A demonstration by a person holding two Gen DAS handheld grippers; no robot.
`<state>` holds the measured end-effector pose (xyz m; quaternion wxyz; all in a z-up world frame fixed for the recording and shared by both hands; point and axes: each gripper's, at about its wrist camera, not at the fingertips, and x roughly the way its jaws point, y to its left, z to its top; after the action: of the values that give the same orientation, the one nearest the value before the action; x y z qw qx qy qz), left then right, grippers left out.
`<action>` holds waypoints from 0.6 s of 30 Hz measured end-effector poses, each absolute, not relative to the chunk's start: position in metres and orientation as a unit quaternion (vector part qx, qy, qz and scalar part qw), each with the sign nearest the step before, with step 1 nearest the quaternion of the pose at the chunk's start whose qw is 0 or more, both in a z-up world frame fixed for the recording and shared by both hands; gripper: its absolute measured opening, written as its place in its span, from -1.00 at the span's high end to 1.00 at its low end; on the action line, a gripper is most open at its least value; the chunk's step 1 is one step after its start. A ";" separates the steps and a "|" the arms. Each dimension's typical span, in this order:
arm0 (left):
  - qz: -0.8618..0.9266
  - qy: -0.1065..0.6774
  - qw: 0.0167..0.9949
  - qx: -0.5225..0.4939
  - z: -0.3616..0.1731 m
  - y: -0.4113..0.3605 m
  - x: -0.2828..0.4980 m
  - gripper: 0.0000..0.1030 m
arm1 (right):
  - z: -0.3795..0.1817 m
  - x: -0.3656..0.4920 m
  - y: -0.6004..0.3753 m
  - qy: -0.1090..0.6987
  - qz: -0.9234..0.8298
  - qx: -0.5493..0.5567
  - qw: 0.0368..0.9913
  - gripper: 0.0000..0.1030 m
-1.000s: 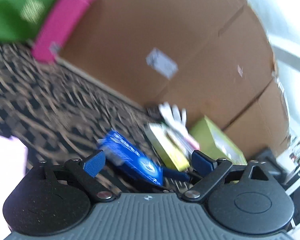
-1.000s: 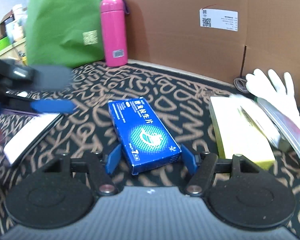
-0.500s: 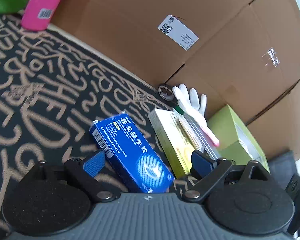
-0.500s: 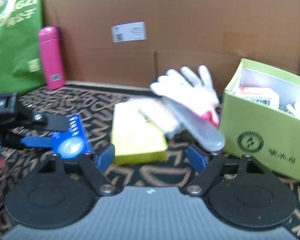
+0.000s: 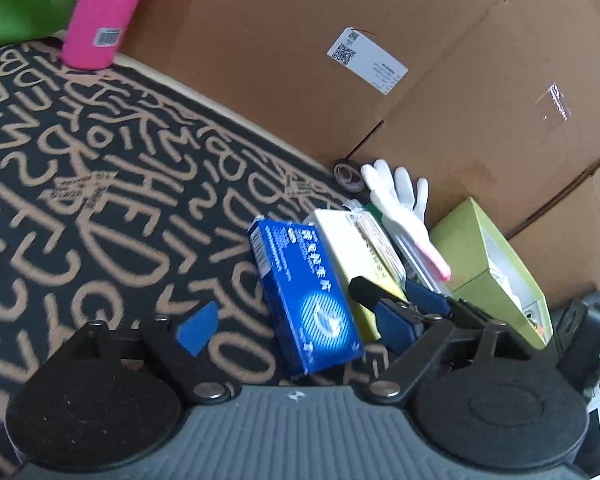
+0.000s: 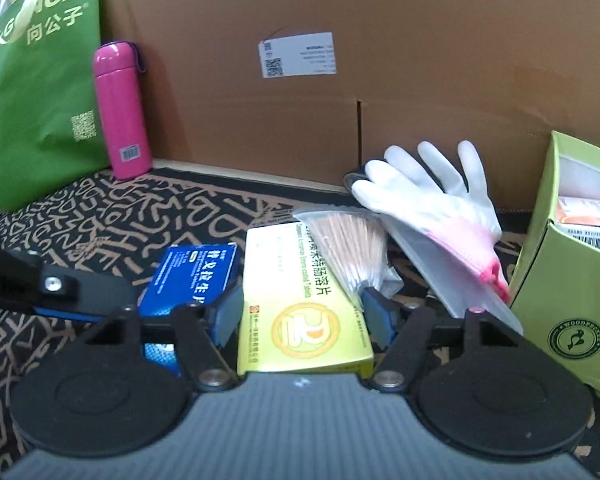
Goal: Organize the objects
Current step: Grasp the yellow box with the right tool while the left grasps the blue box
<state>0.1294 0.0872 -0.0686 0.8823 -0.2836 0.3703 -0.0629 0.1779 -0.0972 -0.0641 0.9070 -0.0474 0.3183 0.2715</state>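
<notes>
While both grippers' jaws just closed a bit, R gripper point(image 6: 302, 314) straddles yellow box point(image 6: 304, 300) w/ pads apart; L gripper point(image 5: 296, 322) gapes around blue box point(image 5: 304, 296), not gripping.

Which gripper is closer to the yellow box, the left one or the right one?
Right. The right gripper has the yellow box between its open jaws. The left gripper is beside it, around the blue box.

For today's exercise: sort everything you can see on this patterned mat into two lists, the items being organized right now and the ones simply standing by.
In hand:
- flat blue cardboard medicine box, between the open left gripper jaws
- flat yellow cardboard medicine box, between the right gripper jaws
- open green cardboard box, probably the destination

Standing by:
- pink metal flask
- green fabric bag
- white knitted glove
- large brown cardboard carton
</notes>
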 end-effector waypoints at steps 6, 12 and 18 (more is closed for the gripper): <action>-0.062 0.381 0.890 -0.244 -0.072 0.072 0.131 -0.79 | -0.079 0.172 -0.103 0.331 0.258 -0.074 0.904 -0.52; -0.116 0.386 0.891 -0.211 -0.078 0.058 0.152 0.15 | -0.074 0.165 -0.110 0.332 0.246 -0.073 0.908 -0.34; -0.112 0.392 0.879 -0.247 -0.079 0.068 0.143 -0.09 | -0.070 0.136 -0.121 0.346 0.246 -0.086 0.901 -0.34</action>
<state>0.1427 0.0679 -0.0789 0.8789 -0.2469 0.3925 -0.1120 0.1356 -0.1212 -0.0695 0.9014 -0.0861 0.3457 0.2459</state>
